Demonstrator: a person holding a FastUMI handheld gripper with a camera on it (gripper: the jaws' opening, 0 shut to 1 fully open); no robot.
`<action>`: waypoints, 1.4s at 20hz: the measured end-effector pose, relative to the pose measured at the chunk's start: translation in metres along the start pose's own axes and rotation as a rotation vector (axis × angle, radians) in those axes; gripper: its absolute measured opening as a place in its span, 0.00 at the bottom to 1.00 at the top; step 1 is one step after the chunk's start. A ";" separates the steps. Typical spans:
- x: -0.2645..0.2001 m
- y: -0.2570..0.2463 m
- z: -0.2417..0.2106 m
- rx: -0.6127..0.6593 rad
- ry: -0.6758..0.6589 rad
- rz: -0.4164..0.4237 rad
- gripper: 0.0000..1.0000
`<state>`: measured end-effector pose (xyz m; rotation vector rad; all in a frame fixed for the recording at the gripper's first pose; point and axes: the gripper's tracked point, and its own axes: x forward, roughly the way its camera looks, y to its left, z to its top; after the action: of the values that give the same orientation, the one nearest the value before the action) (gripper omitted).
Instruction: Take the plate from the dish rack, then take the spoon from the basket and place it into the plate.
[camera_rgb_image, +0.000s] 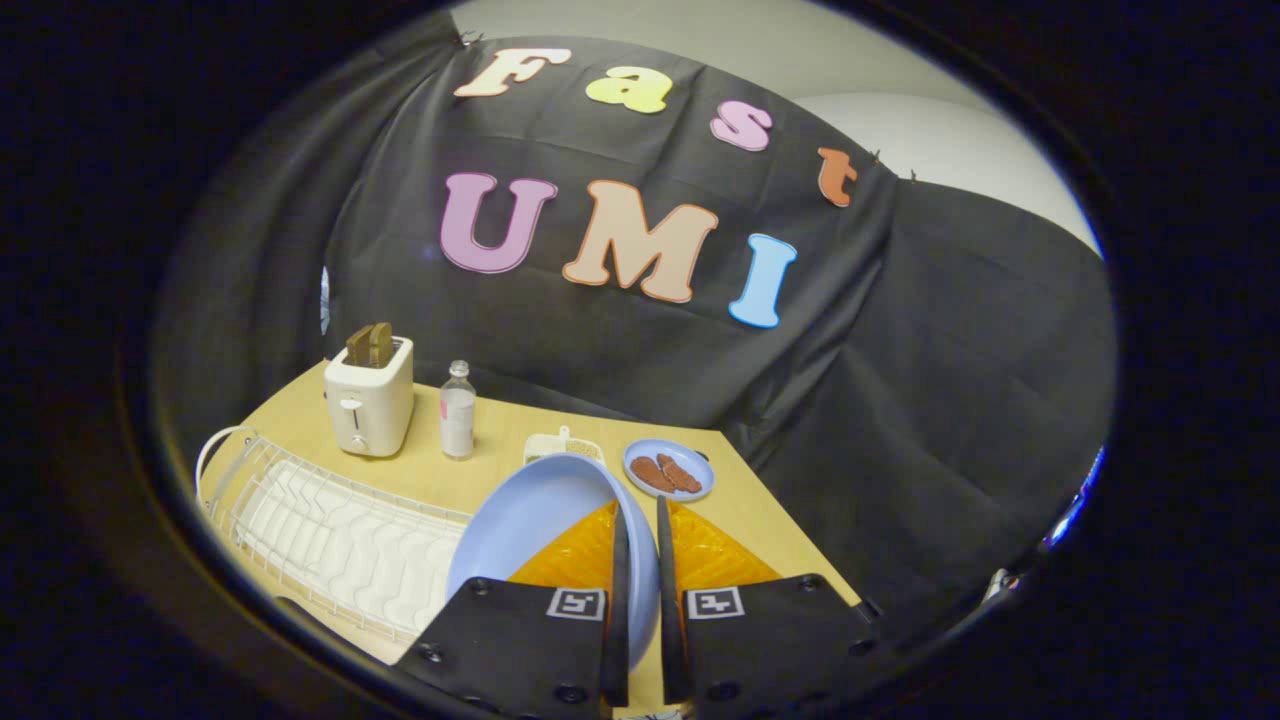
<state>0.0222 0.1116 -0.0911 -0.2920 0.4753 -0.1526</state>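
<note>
Above the worktop (760, 520), beside the dish rack (330, 540), gripper (640, 600) fingers pinch the blue plate's (530, 520) rim, holding it lifted, presumably for set-down before fetching the spoon.

Plate (530, 520): light blue, tilted on edge, rim clamped between fingers. Dish rack (320, 540): white wire, at plate's 9 o'clock. Basket (700, 555): orange, behind plate.

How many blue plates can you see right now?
2. One blue plate is gripped by its rim between the hand-held gripper fingers, over the orange basket; a smaller plate holding brown food sits beyond them.
</note>
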 end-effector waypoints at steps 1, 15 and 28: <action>-0.001 -0.008 -0.004 0.011 0.005 0.001 0.16; -0.007 -0.070 -0.096 0.190 0.133 0.080 0.16; 0.026 -0.074 -0.198 0.338 0.275 0.190 0.16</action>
<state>-0.0536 -0.0116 -0.2469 0.1080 0.7358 -0.0859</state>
